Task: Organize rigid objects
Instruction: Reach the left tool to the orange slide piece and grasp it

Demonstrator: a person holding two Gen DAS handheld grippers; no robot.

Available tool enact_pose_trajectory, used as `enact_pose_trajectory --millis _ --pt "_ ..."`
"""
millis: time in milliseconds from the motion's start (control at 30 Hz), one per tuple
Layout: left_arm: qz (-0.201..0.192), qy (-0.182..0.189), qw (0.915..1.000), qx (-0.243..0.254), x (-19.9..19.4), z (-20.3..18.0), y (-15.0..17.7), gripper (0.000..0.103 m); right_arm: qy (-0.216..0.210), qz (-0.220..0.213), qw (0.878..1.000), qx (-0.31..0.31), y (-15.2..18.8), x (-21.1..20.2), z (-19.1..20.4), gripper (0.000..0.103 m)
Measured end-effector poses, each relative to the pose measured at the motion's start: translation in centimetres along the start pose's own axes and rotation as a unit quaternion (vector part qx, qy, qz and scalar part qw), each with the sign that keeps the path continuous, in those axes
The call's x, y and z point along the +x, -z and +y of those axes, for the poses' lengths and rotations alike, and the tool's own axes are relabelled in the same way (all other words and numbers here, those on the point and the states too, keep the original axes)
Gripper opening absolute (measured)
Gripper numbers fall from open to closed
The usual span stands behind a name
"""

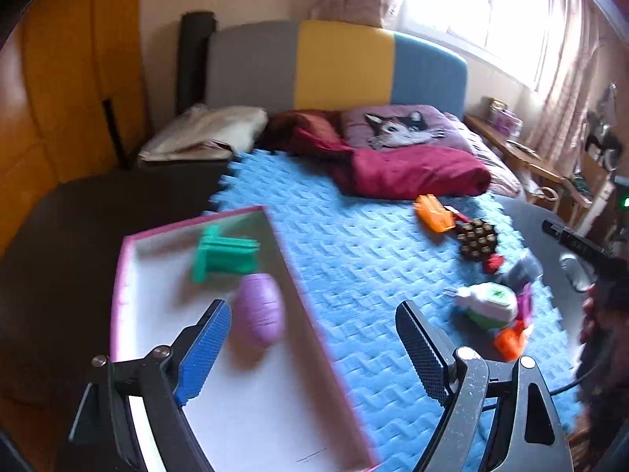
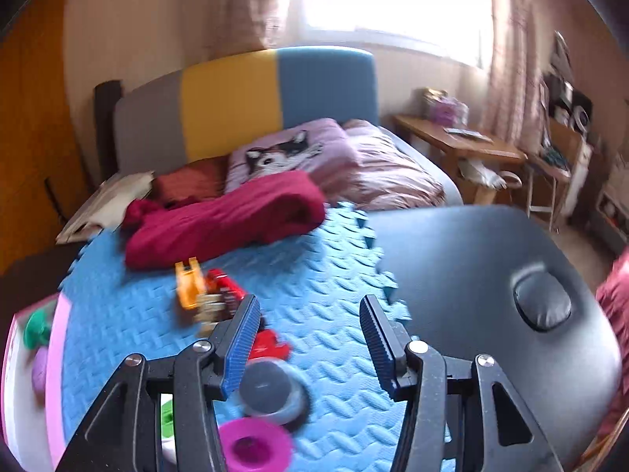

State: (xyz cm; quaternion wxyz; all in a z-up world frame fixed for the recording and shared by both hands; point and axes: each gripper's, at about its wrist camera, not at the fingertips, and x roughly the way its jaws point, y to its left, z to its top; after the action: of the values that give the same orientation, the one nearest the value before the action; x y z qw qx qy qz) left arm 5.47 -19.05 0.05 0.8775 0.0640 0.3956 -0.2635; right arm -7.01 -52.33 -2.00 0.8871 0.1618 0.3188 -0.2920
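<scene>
Left wrist view: left gripper (image 1: 314, 338) is hanging with jaws spread wide and empty, straddling the right wall of the pink-rimmed box (image 1: 298, 275). Purple egg-shaped piece (image 1: 259, 310) is lying inside the box just beside the blue left pad, long axis running 12 to 6; green block (image 1: 224, 253) is sitting at 12 o'clock of it. Loose pieces are waiting on the blue foam mat (image 1: 354, 255) at 2 to 3 o'clock: orange piece (image 1: 432, 212), brown honeycomb piece (image 1: 477, 238), white-green toy (image 1: 489, 301).

Right wrist view: right gripper (image 2: 310, 338) is partly open, nothing between the pads. Grey disc (image 2: 271, 389) and magenta ring (image 2: 255, 442) are lying at 7 o'clock, close under the left finger; red piece (image 2: 271, 344) is half hidden behind it. Right hand looks nearer to the loose pile, so the next pick is probably its job.

Motion blur is smearing the small pieces; ring is cut off at the frame bottom.
</scene>
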Motion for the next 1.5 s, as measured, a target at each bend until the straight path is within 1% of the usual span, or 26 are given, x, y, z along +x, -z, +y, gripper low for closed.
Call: enact_pose_trajectory --millis 67,100,167,267,333,400,533,667,767,867,933,1000,1100,1200,1267,1367,1433,1500 --pt "0.013 0.020 0.9997 -0.004 1.5 -1.2 -1.1 0.085 -0.006 0.014 0.999 0.034 0.3 1.0 -1.4 0.054" --pt "0.018 0.027 0.9995 -0.003 2.2 -1.8 -1.6 0.084 -0.005 0.029 0.998 0.048 0.3 1.5 -2.1 0.054" --pt "0.028 0.042 0.9987 0.003 3.7 -3.1 -2.6 0.074 -0.016 0.032 0.997 0.067 0.4 1.5 -2.8 0.054" --pt "0.036 0.053 0.9979 0.012 5.8 -5.0 -4.0 0.072 -0.019 0.032 0.997 0.072 0.4 1.4 -3.0 0.054" --pt "0.047 0.068 0.9965 0.013 7.2 -6.1 -5.0 0.068 -0.023 0.034 0.997 0.072 0.4 1.4 -2.8 0.054" --pt "0.057 0.076 0.9953 0.017 8.8 -7.4 -6.0 0.067 -0.028 0.039 0.996 0.078 0.4 1.6 -3.0 0.054" --pt "0.074 0.099 0.9924 0.006 11.8 -9.4 -8.1 0.068 -0.035 0.049 0.994 0.093 0.4 1.9 -3.4 0.054" --pt "0.087 0.104 0.9907 0.011 14.8 -11.5 -9.8 0.070 -0.041 0.055 0.993 0.096 0.3 2.1 -3.3 0.054" --pt "0.102 0.103 0.9894 0.006 17.3 -12.6 -10.7 0.070 -0.045 0.056 0.993 0.092 0.3 2.2 -3.1 0.054" --pt "0.112 0.108 0.9878 -0.006 19.3 -13.2 -11.2 0.070 -0.050 0.059 0.993 0.091 0.4 2.3 -2.9 0.054" --pt "0.108 0.106 0.9884 -0.016 20.2 -13.3 -11.6 0.070 -0.053 0.063 0.992 0.091 0.4 2.4 -2.9 0.054" --pt "0.112 0.097 0.9888 -0.021 21.1 -13.2 -11.8 0.068 -0.056 0.065 0.992 0.091 0.4 2.5 -2.8 0.054" --pt "0.124 0.086 0.9884 -0.017 22.2 -12.9 -11.3 0.065 -0.057 0.070 0.992 0.092 0.5 2.6 -2.8 0.054" --pt "0.130 0.078 0.9882 -0.019 22.9 -11.9 -10.5 0.058 -0.058 0.071 0.991 0.096 0.5 2.6 -2.9 0.054" --pt "0.124 0.079 0.9890 -0.011 22.7 -11.8 -10.3 0.057 -0.059 0.070 0.991 0.098 0.5 2.5 -3.0 0.054" --pt "0.123 0.099 0.9873 -0.021 22.5 -11.6 -10.3 0.059 -0.059 0.070 0.991 0.099 0.5 2.5 -3.0 0.054" --pt "0.118 0.094 0.9886 -0.014 22.3 -11.9 -10.4 0.059 -0.059 0.071 0.991 0.099 0.5 2.6 -3.0 0.054" --pt "0.122 0.082 0.9891 0.006 22.4 -12.5 -10.3 0.057 -0.059 0.071 0.991 0.100 0.5 2.6 -3.0 0.054"
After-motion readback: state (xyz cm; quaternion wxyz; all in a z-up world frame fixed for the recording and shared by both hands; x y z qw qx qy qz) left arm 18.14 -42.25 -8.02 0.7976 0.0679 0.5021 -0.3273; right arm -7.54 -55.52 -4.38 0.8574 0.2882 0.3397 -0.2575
